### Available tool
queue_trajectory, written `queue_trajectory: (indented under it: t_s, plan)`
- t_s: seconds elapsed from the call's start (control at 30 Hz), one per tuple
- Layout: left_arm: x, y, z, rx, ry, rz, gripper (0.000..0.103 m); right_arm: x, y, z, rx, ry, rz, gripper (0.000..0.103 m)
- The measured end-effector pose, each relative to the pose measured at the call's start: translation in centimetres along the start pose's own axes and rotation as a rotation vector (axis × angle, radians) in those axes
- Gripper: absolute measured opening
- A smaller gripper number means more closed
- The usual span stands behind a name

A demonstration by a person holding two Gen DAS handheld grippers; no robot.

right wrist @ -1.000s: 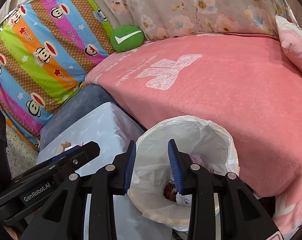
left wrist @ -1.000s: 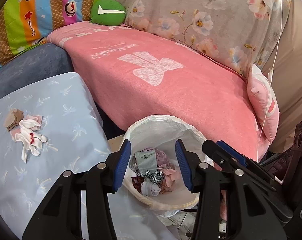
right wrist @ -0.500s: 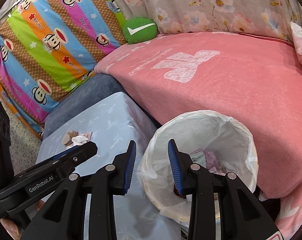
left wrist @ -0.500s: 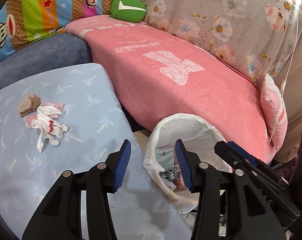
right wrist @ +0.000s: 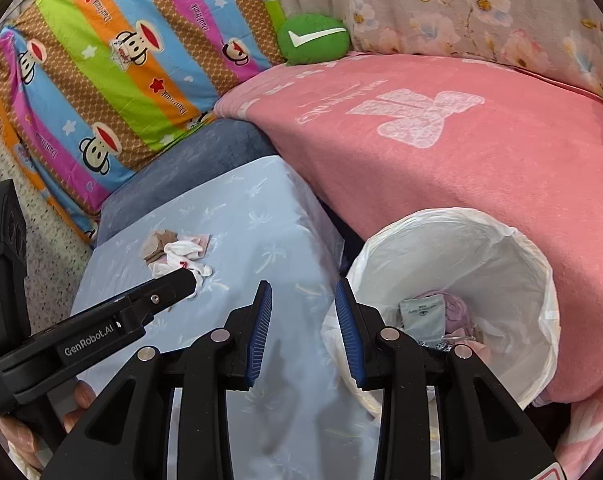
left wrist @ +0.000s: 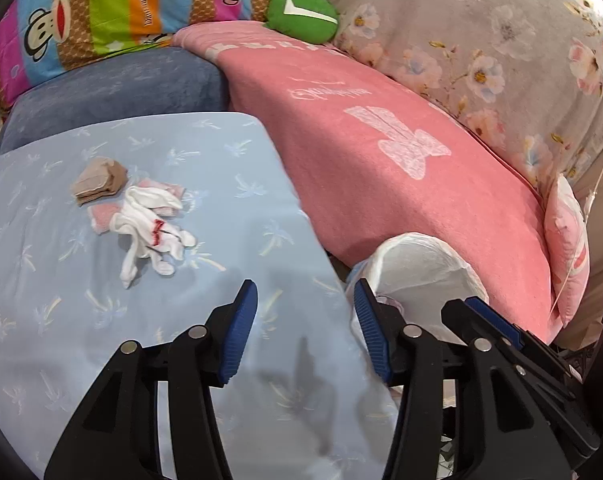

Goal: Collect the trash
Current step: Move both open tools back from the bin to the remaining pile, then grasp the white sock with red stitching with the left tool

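A small pile of trash lies on the light blue cloth-covered table (left wrist: 101,320): white gloves with a red mark (left wrist: 149,228), a tan stocking wad (left wrist: 97,180) and pink pieces under them. The pile also shows in the right wrist view (right wrist: 179,254). A bin with a white liner (right wrist: 497,248) stands right of the table and holds several items; its rim shows in the left wrist view (left wrist: 421,252). My left gripper (left wrist: 303,328) is open and empty over the table's right edge. My right gripper (right wrist: 303,332) is open and empty between table and bin.
A pink blanket (left wrist: 381,128) covers the sofa behind the bin. A green cushion (left wrist: 303,14), a striped monkey-print cushion (right wrist: 113,64) and a floral cover (left wrist: 501,40) lie at the back. A blue-grey cushion (left wrist: 113,88) sits behind the table.
Both grippers have swung left, away from over the bin toward the table. The trash pile now sits nearer the middle of the left wrist view. Both stay open and empty.
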State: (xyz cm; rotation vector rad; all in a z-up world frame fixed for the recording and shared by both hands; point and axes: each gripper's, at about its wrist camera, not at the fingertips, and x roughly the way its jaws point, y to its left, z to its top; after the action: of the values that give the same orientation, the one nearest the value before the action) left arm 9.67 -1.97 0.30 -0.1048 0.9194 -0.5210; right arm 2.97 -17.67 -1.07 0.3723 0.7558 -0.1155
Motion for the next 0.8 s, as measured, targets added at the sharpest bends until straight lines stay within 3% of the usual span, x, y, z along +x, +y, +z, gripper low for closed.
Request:
queue_trajectory:
  t_s: [0.2,0.8]
  plan:
    - [-0.1,3.2,-0.1,-0.061,-0.002,0.035,0.061,1.9,2.3,-0.7,-0.036,0.040,0.015,0.033]
    - [1.3,14.1,0.1,-0.252,0.039,0.135,0.065,10.8,10.1,-2.0,-0.137,0.159,0.088,0.038]
